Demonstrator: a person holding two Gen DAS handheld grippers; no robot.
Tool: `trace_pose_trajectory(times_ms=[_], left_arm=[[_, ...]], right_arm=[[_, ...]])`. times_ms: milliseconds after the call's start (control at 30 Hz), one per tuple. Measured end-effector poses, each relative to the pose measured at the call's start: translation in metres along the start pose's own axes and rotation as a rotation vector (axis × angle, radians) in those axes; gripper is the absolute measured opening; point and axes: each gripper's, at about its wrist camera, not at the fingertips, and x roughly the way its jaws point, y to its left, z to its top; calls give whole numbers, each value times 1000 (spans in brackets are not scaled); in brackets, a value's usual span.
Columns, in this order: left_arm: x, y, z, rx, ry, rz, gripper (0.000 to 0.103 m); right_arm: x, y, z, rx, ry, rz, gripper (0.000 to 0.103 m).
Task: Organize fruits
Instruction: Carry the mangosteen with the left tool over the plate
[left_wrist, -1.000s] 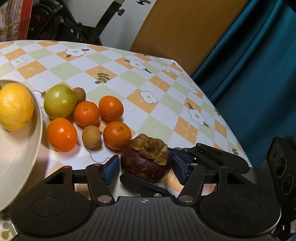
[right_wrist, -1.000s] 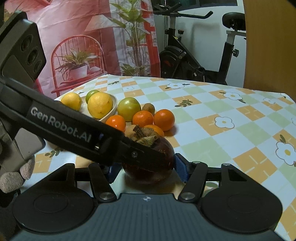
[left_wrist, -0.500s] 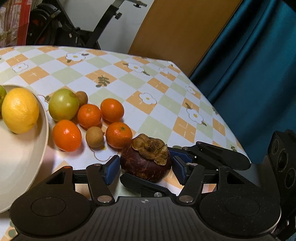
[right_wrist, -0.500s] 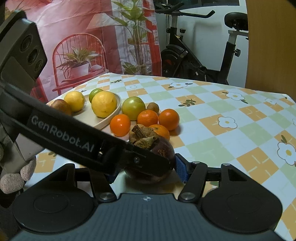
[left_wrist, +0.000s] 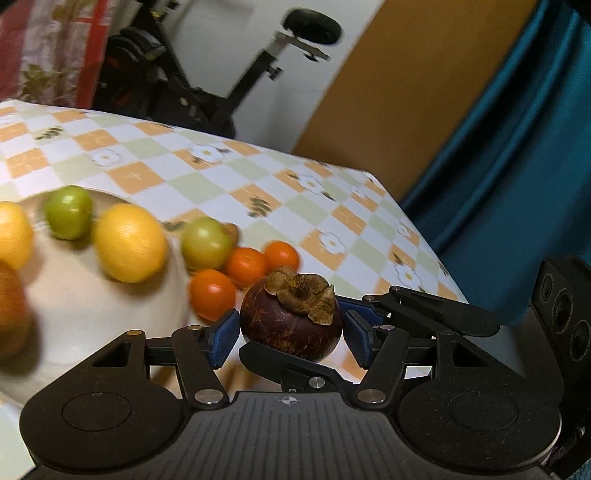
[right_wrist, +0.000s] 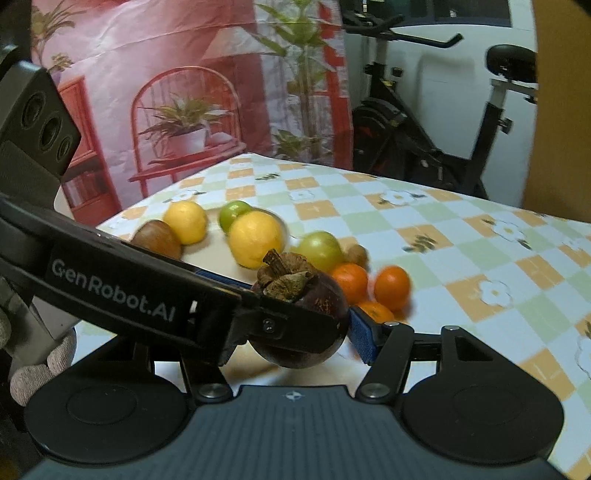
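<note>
**Mangosteen lifted clear of the cloth, carried toward the plate**

At the far left of the left wrist view sits the plate (left_wrist: 110, 314), now much more of it in sight than a second ago: it holds a brown fruit (left_wrist: 11, 295) at the edge, two lemons, the nearer one (left_wrist: 129, 242) by the rim, and a small green fruit (left_wrist: 68, 212). A second ago only one lemon showed. Just right of the plate, on the checked cloth (left_wrist: 258, 177), lie a larger green fruit (left_wrist: 207, 243) and the oranges (left_wrist: 245, 266), now farther back and blurred, since the view has swung and risen.

In the middle, the mangosteen (left_wrist: 291, 325) is up off the cloth; earlier it rested on it. The left gripper (left_wrist: 291, 334) has its blue pads (left_wrist: 223, 336) pressed to either side of the fruit, jaws clamped on it. The right gripper (left_wrist: 417, 314) comes in from the right, one finger running under the mangosteen and one behind it.

In the right wrist view the mangosteen (right_wrist: 306, 314) hangs above the cloth, with the left gripper (right_wrist: 291, 325) crossing in front. The right gripper (right_wrist: 295, 332) brackets the fruit; its right pad (right_wrist: 360, 338) sits just beside the skin, but its left finger is hidden, so whether its jaws grip cannot be told.
</note>
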Motion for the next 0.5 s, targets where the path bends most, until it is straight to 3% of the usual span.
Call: trace_pose_trajectory(times_ms=[500], left_arm=[[-38, 76, 45, -98, -101, 199, 64]], right_arm=[[84, 52, 59, -121, -18, 169, 63]])
